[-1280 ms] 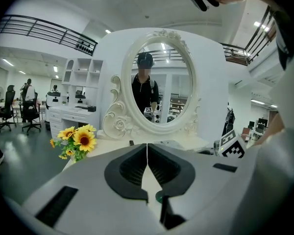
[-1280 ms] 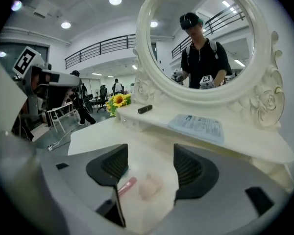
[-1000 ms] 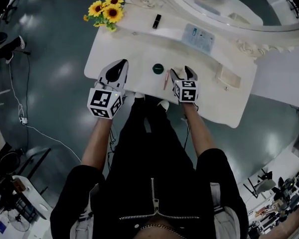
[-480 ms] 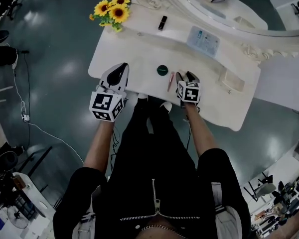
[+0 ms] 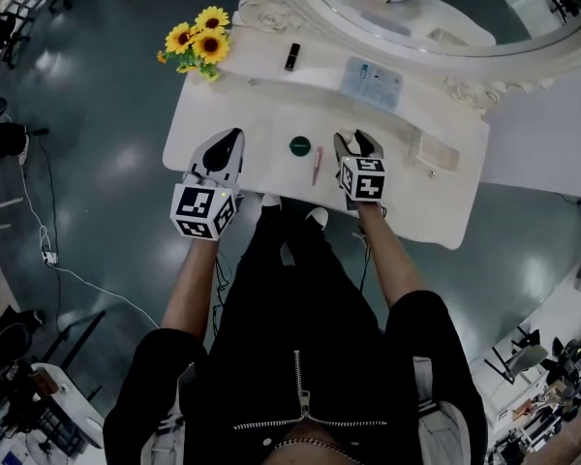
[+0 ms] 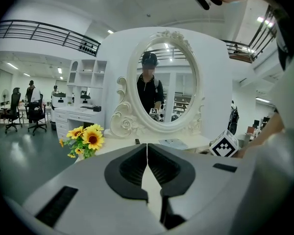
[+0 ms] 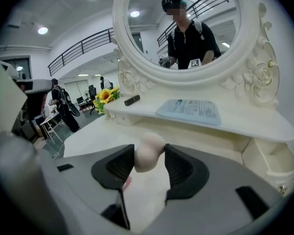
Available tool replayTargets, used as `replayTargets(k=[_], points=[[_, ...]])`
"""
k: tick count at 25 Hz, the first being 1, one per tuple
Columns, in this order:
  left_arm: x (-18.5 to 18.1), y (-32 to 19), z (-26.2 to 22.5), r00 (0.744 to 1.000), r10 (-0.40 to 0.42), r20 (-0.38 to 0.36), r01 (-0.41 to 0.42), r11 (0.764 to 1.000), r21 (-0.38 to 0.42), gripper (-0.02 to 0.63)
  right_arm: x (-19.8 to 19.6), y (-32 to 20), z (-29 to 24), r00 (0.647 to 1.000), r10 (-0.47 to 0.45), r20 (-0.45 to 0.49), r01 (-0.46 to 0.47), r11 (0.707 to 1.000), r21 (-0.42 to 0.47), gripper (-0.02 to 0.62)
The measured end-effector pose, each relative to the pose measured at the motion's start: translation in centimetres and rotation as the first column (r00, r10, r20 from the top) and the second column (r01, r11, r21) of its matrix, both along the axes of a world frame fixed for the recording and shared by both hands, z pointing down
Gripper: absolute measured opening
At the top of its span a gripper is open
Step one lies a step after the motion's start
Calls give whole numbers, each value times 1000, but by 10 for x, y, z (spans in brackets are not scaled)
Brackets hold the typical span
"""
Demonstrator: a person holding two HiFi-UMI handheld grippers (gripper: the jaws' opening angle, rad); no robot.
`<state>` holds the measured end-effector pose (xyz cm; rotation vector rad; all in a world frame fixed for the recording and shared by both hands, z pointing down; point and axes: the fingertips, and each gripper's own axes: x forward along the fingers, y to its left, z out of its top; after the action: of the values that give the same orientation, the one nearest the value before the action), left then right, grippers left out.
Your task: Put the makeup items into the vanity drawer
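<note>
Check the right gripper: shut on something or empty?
Shut on the beige makeup sponge: the right gripper has just been closing, and its jaws pinch the sponge's sides.

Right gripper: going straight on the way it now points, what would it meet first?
Probably the raised shelf, its front wall below the pale blue packet; depth unclear. The right gripper has just closed its tongs on a beige sponge.

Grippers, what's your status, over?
Right gripper just closed on beige sponge. Left gripper shut, empty. Green compact, pink pencil lie on vanity top. Nothing seen blocking.
</note>
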<state>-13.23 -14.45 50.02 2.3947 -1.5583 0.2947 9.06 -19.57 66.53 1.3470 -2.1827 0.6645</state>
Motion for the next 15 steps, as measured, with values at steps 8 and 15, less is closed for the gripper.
replayTargets(k=[8, 15], points=[[15, -22, -26, 999, 47, -3, -47, 997, 68, 21, 1, -28, -117, 999, -20, 31, 12, 970, 242, 193], [24, -41, -48, 996, 85, -5, -84, 989, 122, 21, 6, -36, -196, 998, -16, 60, -9, 919, 394, 193]])
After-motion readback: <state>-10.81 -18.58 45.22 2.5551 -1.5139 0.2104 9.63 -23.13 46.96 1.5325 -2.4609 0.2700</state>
